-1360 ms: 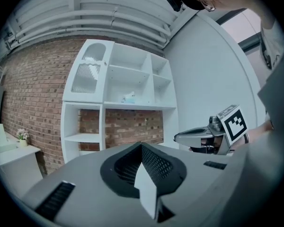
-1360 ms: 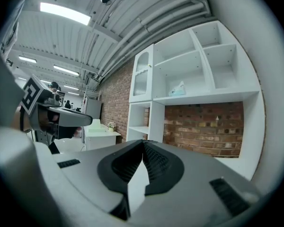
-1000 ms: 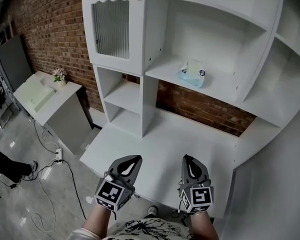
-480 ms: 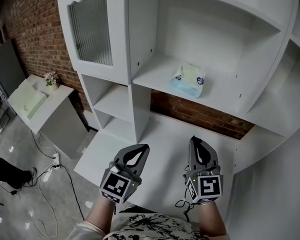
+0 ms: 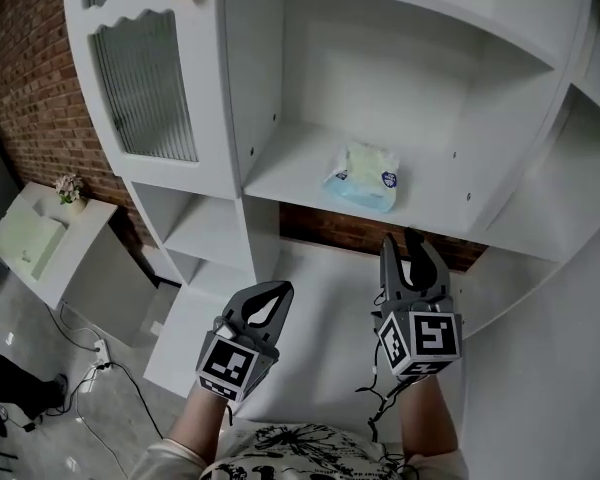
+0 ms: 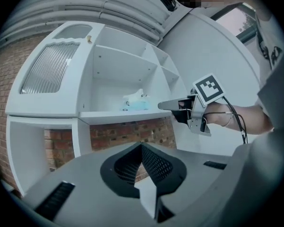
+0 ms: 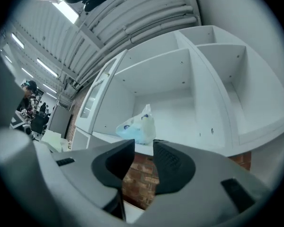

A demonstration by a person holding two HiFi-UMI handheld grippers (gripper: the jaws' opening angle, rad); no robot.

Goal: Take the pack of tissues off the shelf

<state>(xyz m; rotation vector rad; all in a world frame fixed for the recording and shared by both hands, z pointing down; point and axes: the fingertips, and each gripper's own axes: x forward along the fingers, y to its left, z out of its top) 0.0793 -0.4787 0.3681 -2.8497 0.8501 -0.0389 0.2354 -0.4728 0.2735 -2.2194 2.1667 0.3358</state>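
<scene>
Just in front of the white shelf (image 5: 280, 173), two hand-held grippers point towards its open middle compartment. There the pack of tissues (image 5: 363, 176) lies on the board, pale blue and white, near the board's middle and clear of the compartment's walls. The right gripper (image 5: 404, 251) is the nearer to the shelf, its tips close to the board's front edge and short of the pack. Its jaws have just been opening and stand apart with nothing between them. The left gripper (image 5: 277, 290) sits lower and further back from the shelf, above the white counter (image 5: 320, 268) beneath it, jaws pressed together and empty. A ribbed glass door (image 5: 145, 88) closes the shelf's upper left section, and a brick wall (image 5: 25, 68) shows left of the shelf.
</scene>
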